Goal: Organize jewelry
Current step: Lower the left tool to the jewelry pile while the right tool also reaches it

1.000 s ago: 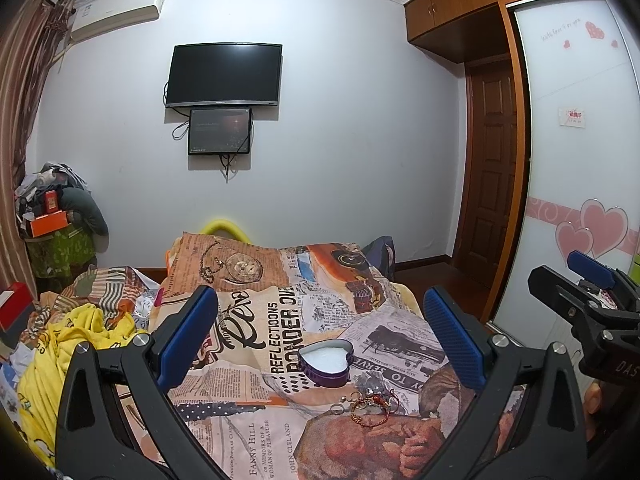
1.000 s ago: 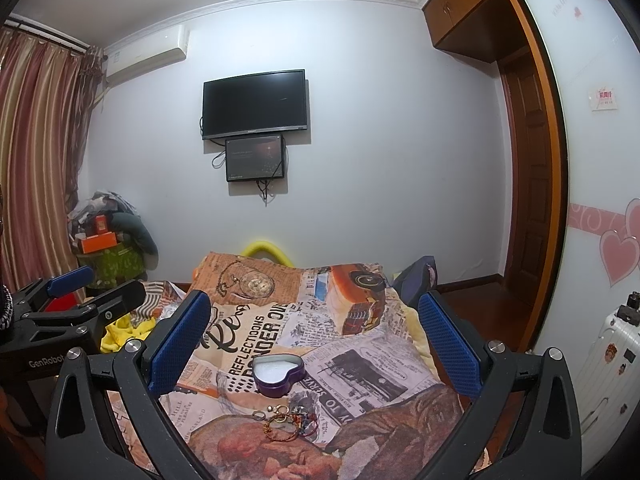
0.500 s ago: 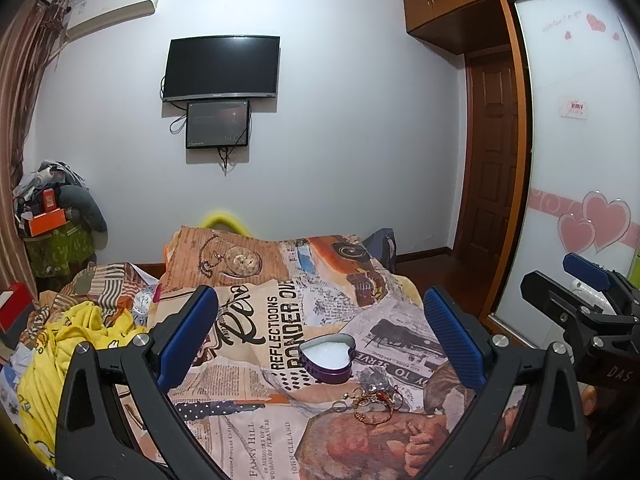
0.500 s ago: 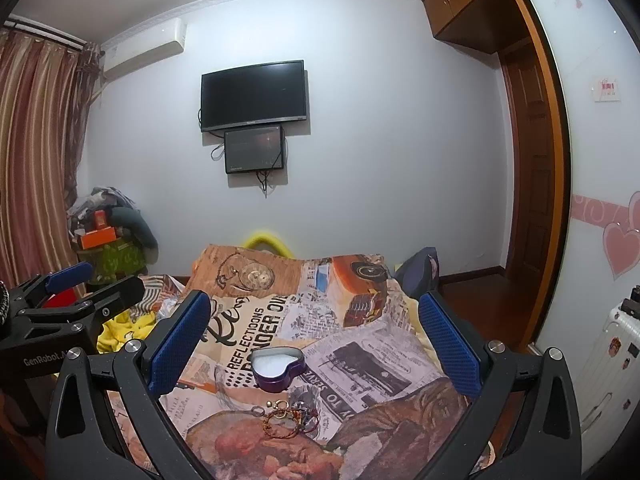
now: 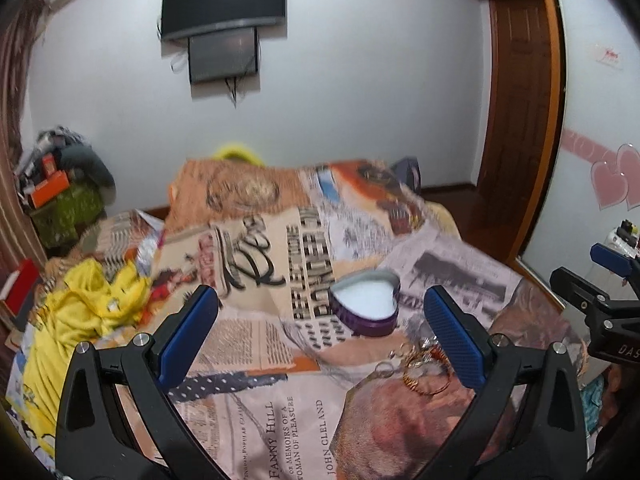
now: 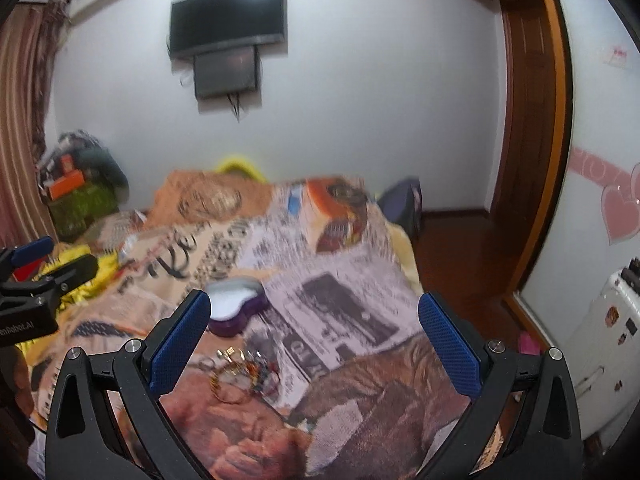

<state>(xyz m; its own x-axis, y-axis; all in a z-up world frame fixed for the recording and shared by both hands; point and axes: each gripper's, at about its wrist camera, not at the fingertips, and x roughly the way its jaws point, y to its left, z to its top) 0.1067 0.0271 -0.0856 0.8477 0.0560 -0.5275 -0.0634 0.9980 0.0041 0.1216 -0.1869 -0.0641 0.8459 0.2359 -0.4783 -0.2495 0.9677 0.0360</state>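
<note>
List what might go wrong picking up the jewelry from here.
1. The jewelry pile looks tangled; grabbing one bangle may drag the rest.
2. It lies on a soft, wrinkled bedspread, so the open right gripper could pinch fabric too.
3. The heart-shaped box sits on that same soft surface and might tip if bumped.

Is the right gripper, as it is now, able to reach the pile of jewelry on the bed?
Probably yes. The right gripper is open and empty, and the pile of jewelry lies uncovered on the bedspread just ahead of its fingers, nearer than the heart-shaped box. Nothing stands between them.
</note>
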